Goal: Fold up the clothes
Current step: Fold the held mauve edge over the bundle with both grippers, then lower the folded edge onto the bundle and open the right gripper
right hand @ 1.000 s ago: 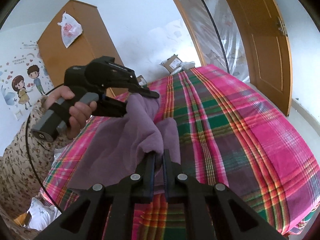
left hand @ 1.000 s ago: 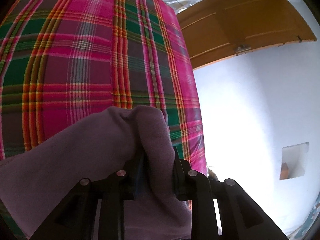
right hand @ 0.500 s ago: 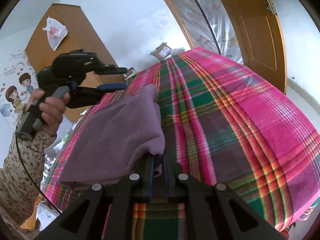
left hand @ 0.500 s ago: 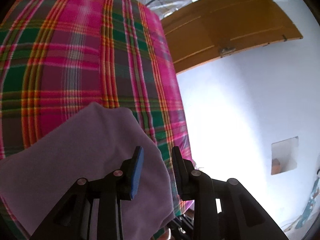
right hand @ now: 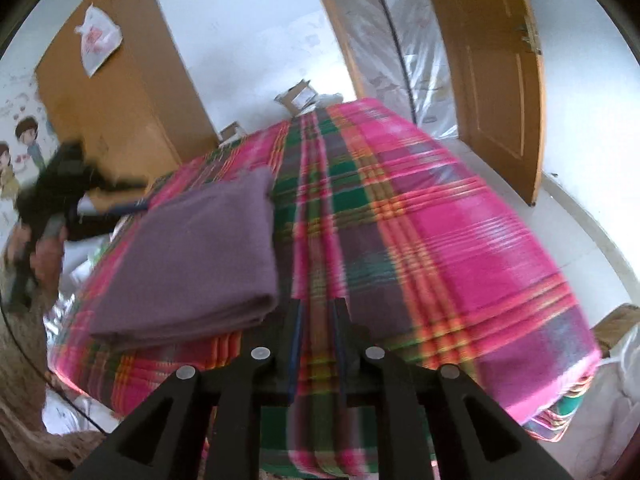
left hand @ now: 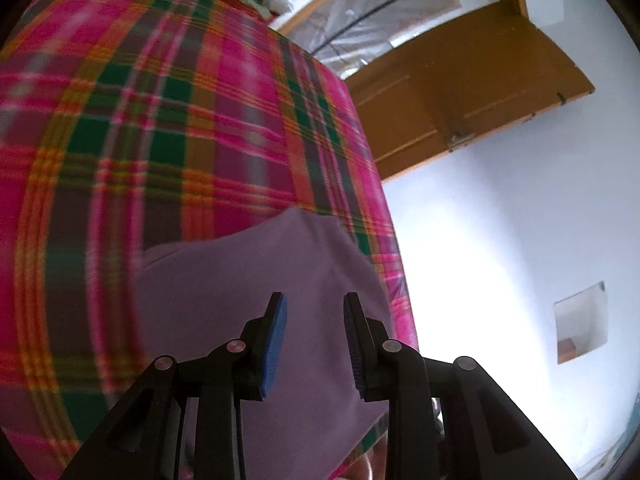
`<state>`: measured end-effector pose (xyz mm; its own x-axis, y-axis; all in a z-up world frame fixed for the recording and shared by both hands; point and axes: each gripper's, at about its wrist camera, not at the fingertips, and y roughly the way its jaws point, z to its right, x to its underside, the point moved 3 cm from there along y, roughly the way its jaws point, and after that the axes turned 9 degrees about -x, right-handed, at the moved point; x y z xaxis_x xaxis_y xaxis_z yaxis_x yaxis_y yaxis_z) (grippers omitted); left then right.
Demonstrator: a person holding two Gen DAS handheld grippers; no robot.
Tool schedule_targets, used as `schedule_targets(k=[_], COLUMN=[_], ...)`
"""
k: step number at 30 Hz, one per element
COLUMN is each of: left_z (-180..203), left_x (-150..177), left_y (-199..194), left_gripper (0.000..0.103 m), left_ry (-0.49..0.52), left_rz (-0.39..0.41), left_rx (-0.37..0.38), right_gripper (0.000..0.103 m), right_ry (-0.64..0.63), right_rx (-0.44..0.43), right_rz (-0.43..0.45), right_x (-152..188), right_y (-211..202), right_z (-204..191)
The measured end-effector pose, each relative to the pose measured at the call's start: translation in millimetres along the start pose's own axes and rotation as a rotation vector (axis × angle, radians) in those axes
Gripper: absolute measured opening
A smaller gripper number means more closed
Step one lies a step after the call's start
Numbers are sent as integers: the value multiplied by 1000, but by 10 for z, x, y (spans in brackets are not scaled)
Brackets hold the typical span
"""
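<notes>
A folded purple garment lies flat on the plaid bed, near its left front corner. In the left wrist view the same purple garment fills the space under and ahead of my left gripper, which is open with nothing between its blue pads. My right gripper is open and empty, just right of the garment's near right corner. The left gripper also shows, blurred, in the right wrist view, held in a hand at the garment's far left side.
The plaid bed ends in an edge on the right, with white floor beyond. A wooden door stands open at the right. A wardrobe stands at the back left, with boxes behind the bed.
Both grippers have let go of the purple garment. It now lies folded flat on the bed, and both grippers have drawn back from it, the right one opening last.
</notes>
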<state>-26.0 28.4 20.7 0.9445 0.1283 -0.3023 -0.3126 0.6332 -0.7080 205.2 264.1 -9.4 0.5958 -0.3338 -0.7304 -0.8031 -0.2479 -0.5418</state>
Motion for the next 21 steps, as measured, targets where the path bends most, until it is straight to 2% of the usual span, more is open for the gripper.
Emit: schedule_targets(k=[3, 8, 11, 14, 19, 21], left_z=[-166, -248, -271, -300, -395, -396], left_x=[152, 356, 457, 498, 517, 538], left_y=[-75, -140, -171, -201, -157, -156], left_gripper=[29, 29, 30, 32, 32, 32], left_ry=[-30, -26, -14, -16, -27, -28], left_rz=[5, 6, 11, 24, 21, 23], left_rx=[0, -9, -18, -16, -9, -9], right_gripper=[15, 15, 15, 15, 13, 13], right_ry=[-17, -160, -215, -208, -175, -181], right_rx=[-33, -134, -113, -54, -51, -58], right_rz=[46, 11, -64, -163, -214, -205], right_x=[-198, -458, -509, -460, -487, -582], right_y=[-10, 396, 725, 991, 1008, 986], right_z=[-67, -467, -588, -538, -477, -531])
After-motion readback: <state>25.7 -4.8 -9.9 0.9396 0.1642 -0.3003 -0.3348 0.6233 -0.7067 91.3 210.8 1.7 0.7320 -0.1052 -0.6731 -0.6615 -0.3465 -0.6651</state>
